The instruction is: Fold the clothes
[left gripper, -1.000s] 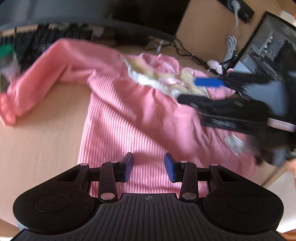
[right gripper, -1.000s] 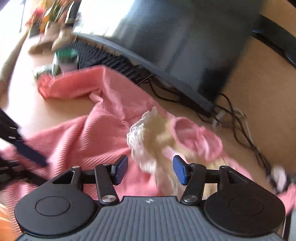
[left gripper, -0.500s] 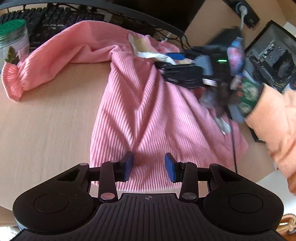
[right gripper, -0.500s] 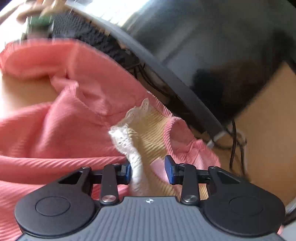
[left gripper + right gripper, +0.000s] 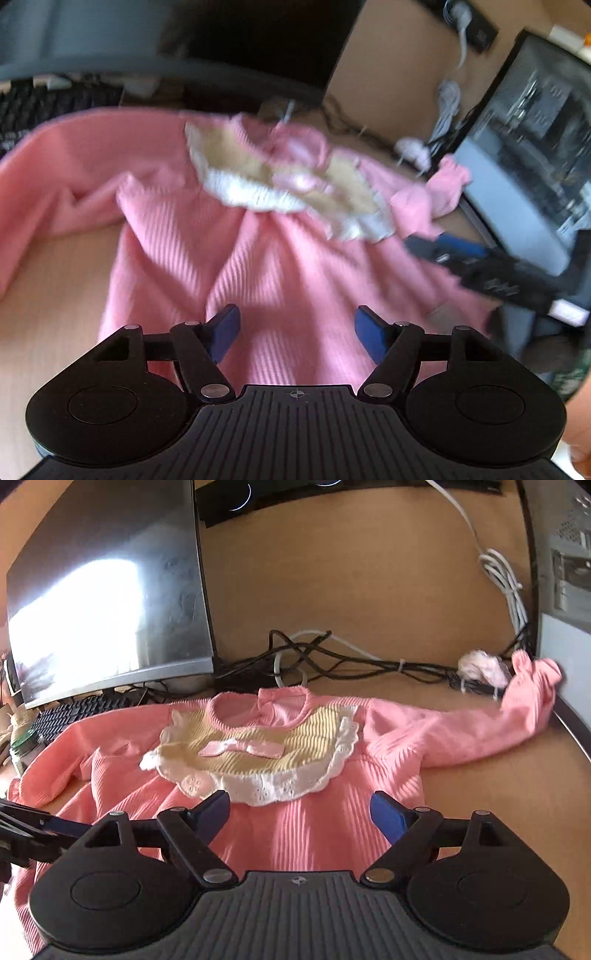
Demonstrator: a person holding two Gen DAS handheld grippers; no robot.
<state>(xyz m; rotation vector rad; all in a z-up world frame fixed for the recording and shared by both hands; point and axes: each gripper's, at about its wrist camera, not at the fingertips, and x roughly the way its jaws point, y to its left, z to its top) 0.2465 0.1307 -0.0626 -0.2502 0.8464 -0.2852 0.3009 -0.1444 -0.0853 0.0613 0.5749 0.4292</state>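
Both grippers spread wide and empty over the pink top (image 5: 314,823).

The right sleeve (image 5: 480,734) reaches the far cables (image 5: 332,657); lifting it carelessly could snag them, while wrinkles under the left gripper (image 5: 295,328) and right gripper (image 5: 299,812) would set crooked folds.

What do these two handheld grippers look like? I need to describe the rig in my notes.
The left gripper and right gripper look alike: a matte black body with a ribbed top plate bearing a small crosshair mark, two round black discs at the sides, black linkage arms with silver pivot pins, and blue pads on the fingertips. No cables or sleeves show.
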